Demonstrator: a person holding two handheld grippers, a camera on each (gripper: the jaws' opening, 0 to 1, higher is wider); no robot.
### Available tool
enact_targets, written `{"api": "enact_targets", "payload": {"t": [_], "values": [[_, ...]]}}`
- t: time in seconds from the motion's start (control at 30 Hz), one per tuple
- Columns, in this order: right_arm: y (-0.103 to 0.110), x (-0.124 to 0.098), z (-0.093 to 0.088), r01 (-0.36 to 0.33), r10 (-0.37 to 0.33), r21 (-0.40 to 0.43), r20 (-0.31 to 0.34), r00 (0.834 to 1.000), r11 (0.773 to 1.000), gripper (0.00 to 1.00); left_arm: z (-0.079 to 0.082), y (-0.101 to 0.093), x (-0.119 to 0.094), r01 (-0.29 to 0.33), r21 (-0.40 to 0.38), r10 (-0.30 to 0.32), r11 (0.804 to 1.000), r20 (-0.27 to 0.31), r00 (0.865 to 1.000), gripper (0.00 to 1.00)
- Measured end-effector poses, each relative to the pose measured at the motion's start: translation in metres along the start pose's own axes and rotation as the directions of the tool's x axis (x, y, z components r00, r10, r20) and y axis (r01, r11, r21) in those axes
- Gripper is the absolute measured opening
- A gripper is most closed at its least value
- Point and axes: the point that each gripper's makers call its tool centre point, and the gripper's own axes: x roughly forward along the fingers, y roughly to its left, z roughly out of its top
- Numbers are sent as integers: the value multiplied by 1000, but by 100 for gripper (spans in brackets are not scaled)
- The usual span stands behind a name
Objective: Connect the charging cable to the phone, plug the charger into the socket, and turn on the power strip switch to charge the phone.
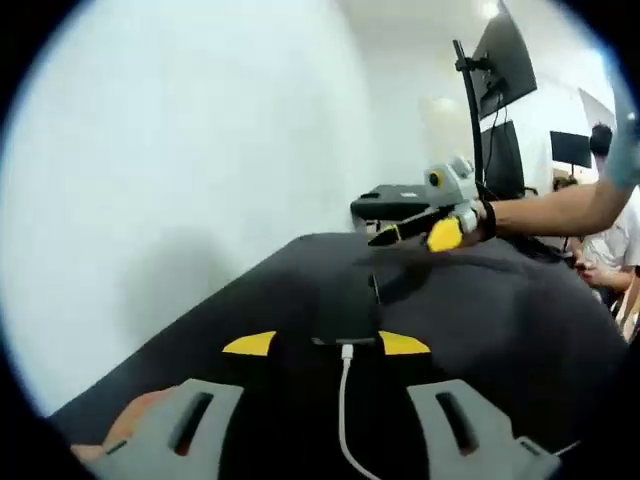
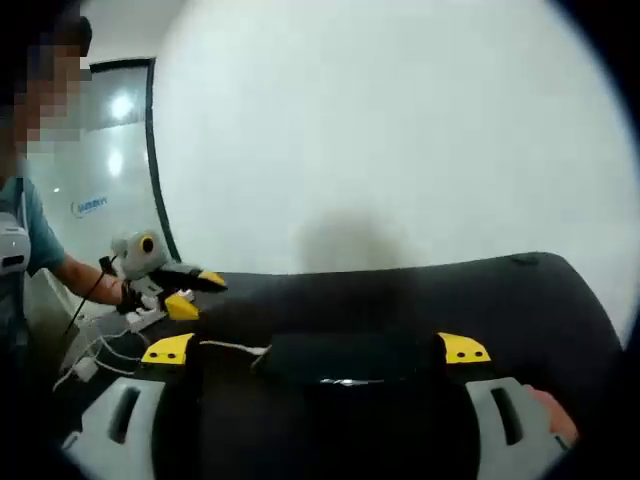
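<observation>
Here the black table (image 1: pixel 520 330) serves as landmark: its left edge in the left gripper view slants down beside a blank white wall (image 1: pixel 180 150), with bare tabletop between. One phone (image 1: pixel 345 305) lies flat on the table, dark on dark, between the yellow tips of the left gripper (image 1: pixel 326 344), whose jaws stand apart on either side of it; I cannot tell whether they press it. One white charging cable (image 1: pixel 345 400) is plugged into the phone's near end. Beyond the phone, the right gripper (image 1: pixel 425 235) hovers near the table's far edge.

In the right gripper view, one white power strip (image 2: pixel 135 318) sits at the table's left end, the left gripper (image 2: pixel 185 290) just over it, then cable (image 2: pixel 235 347), then phone (image 2: pixel 350 358) between the right gripper's spread jaws.
</observation>
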Motion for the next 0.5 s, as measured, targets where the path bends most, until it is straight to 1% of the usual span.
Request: {"api": "enact_targets", "payload": {"t": [0.03,0.07,0.1,0.13,0.17,0.2,0.23,0.3,0.33,0.37,0.4,0.47,0.5], "values": [[33,-11,-9,-13,13,7,-38,999,1000,88,5,-6,-9,22,-22,-22,1000,4,1000,40],[47,-15,-10,-41,42,19,-50,998,999,84,7,-11,-16,31,-37,-31,999,6,999,44],[55,-18,-11,-66,68,24,-69,995,998,77,9,-14,-22,41,-50,-41,998,5,999,48],[67,-22,-12,-72,72,7,-94,993,997,74,11,-18,-29,55,-69,-55,996,0,999,55],[76,-23,-13,-76,73,-29,-104,992,997,75,12,-24,-40,71,-93,-72,993,-7,997,61],[89,-25,-15,-94,85,-68,-123,989,993,79,13,-28,-48,80,-92,-82,993,-13,997,67],[97,-28,-18,-101,89,-78,-143,986,992,80,14,-30,-56,91,-87,-93,992,-16,996,75],[110,-30,-20,-109,91,-106,-158,983,988,82,18,-38,-80,89,-64,-89,994,0,996,85],[123,-32,-22,-118,98,-124,-161,982,985,84,21,-43,-96,90,-51,-89,995,20,996,88],[131,-34,-23,-123,102,-124,-162,981,985,89,21,-47,-106,91,-45,-90,995,27,996,91],[142,-37,-25,-131,109,-127,-170,979,983,92,21,-51,-121,90,-39,-89,995,32,996,95],[159,-44,-29,-152,126,-135,-184,975,979,93,19,-56,-143,90,-28,-89,996,31,996,96],[169,-48,-30,-157,128,-137,-198,972,978,93,17,-62,-159,98,-25,-97,995,32,995,96]]}}
